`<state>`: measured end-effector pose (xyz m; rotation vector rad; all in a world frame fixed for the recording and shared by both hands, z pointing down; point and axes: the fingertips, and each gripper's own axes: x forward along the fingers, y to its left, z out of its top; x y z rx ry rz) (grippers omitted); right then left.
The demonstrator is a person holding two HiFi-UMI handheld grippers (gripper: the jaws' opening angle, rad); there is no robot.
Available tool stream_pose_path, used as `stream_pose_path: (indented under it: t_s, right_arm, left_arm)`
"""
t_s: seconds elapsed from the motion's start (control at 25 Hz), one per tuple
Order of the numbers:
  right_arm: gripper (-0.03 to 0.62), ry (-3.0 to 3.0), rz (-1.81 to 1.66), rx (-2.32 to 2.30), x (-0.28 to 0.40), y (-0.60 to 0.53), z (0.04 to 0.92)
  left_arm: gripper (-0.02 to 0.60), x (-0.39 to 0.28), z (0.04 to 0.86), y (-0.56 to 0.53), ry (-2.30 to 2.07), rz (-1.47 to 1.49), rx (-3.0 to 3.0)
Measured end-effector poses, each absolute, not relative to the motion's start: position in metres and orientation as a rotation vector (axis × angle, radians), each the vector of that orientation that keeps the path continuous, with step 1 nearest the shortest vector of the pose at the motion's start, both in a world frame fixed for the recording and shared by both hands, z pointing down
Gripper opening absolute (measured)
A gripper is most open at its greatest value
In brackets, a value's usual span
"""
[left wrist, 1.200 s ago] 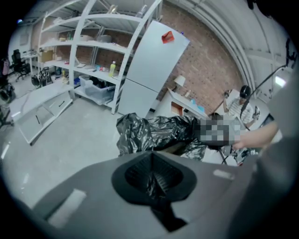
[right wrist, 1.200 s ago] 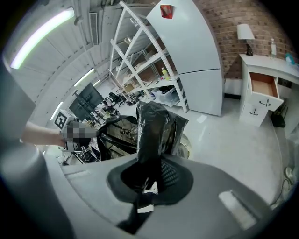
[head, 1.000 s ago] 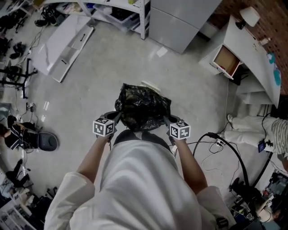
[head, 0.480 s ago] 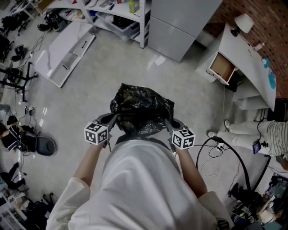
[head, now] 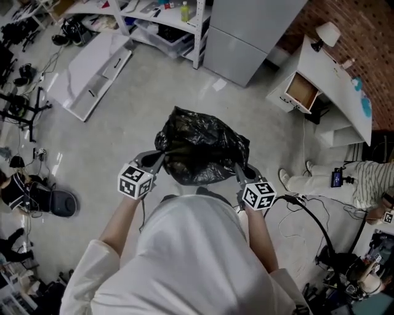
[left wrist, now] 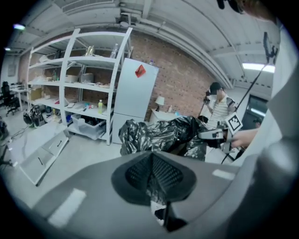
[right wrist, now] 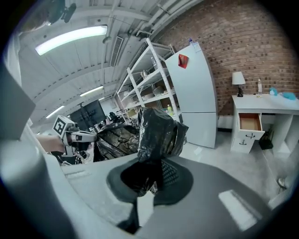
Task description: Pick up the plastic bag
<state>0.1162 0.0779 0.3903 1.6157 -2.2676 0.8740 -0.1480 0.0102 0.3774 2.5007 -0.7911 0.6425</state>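
Head view: held bag (head: 203, 144) aloft, long axis crosswise, left to right; pinched its ends in left gripper (head: 161, 159) and right gripper (head: 237, 167).

Ahead of me: grey refrigerator (head: 246, 37) beside white shelving (head: 166, 21). Right: white counter (head: 335, 80), drawer (head: 301, 91) open. Left: white panel (head: 92, 64) lying on the floor.

Black plastic bag (head: 200, 147) held btwn both grippers, in front of the person's white top. L gripper (head: 161, 157) clamps one side of the bag's rim, R gripper (head: 237, 170) the opposite side, rim pulled taut btwn them. Concrete floor (head: 117, 129) beneath. At floor's far edge: white shelf rack (head: 161, 17), grey fridge (head: 249, 31); at its right edge, white desk (head: 332, 77) w/ open drawer (head: 300, 92)
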Motion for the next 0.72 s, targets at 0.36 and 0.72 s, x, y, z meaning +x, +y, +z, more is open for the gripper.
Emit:
stream_pose_path:
  t_s: [0.36, 0.72]
  right_arm:
    - [0.003, -2.248, 0.786, 1.741, 0.078, 0.121, 0.364]
    - [0.003, -2.25, 0.725, 1.785, 0.067, 0.156, 0.354]
  left_arm:
    - [0.006, -0.171, 0.347, 0.048, -0.742, 0.574, 2.593]
    - [0.006, -0.177, 0.345, 0.078, -0.721, 0.617, 2.657]
